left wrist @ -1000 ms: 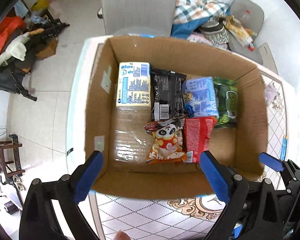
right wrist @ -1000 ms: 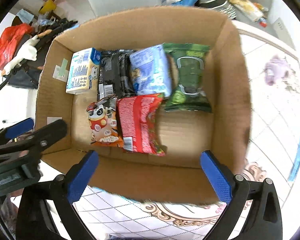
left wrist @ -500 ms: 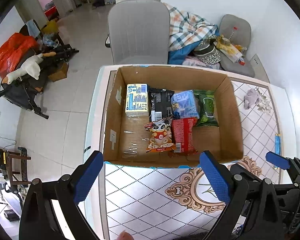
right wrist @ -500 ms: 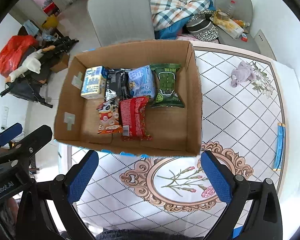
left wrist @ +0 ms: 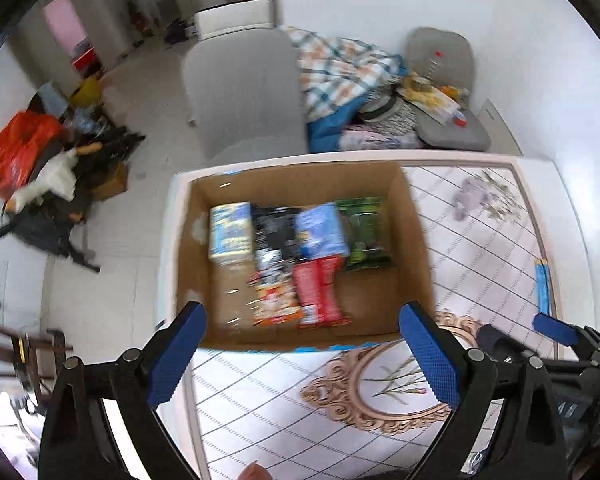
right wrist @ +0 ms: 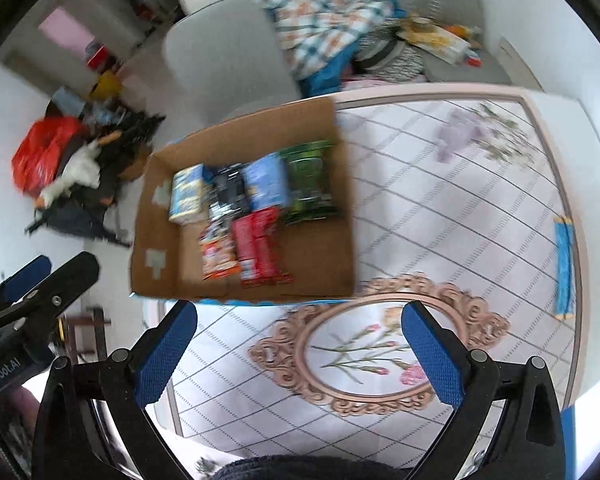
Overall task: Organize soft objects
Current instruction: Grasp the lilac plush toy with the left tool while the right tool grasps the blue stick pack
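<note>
a: where are the packets?
b: in the cardboard box on the bench, ahead of my left tool and right tool.
a: tools?
b: both spread wide, holding nothing.

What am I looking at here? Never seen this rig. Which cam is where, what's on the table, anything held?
No robot: a person holds a two-finger claw in each hand, each with a fisheye camera looking out along its blue fingers. One picture is from the left claw, the other from the right claw; both are open and hold nothing. On the patterned table stands an open cardboard box holding six soft packets, among them a red packet and a green packet. Outside the box lie a small purple soft thing and a blue strip near the table's edge. Both pictures are motion-blurred.
</note>
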{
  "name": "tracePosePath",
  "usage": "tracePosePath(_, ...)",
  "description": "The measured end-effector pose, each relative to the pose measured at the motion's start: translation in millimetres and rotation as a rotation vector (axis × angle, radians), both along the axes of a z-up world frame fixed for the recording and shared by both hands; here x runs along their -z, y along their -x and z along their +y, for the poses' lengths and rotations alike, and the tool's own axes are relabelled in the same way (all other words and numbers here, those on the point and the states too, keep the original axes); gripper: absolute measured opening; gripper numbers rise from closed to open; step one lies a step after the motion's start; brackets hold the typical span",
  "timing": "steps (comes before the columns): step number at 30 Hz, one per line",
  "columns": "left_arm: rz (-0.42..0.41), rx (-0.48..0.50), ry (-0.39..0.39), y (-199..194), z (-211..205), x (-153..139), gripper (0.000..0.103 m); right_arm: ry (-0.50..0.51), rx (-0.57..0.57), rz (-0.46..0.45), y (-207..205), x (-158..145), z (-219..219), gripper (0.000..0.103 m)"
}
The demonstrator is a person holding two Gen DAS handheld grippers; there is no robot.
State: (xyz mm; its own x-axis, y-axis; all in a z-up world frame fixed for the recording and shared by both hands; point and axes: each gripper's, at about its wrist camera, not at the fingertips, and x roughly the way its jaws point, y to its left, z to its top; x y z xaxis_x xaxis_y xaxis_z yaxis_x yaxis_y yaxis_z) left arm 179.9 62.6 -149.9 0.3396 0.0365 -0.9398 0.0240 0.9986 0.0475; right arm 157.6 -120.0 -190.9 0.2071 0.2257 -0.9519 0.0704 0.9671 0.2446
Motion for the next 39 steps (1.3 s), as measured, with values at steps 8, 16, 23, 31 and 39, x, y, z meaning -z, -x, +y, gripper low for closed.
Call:
tracePosePath(8, 0.095, 0.150, 0.011, -41, -134, 49, 0.099, 0.085, 0.347, 0.102, 11, 42, -191, 0.103)
tracePosePath(16, 0.241, 0.307, -0.072, -70, -291, 139, 0.099, 0.090, 0.527, 0.232, 15, 125, -352, 0.103)
tracePosePath(23, 0.267, 0.362, -0.194, -131, -342, 190, 0.099, 0.086, 0.452, 0.366, -16, 212, -394, 0.083)
tracePosePath(31, 0.310, 0.385, -0.267, -221, -362, 234, 0.099, 0.101, 0.373, 0.414, -46, 242, -386, 0.031)
tracePosePath(39, 0.428, 0.458, -0.272, -244, -379, 290, 0.092, 0.091, 0.322, 0.413, -82, 245, -376, 0.026)
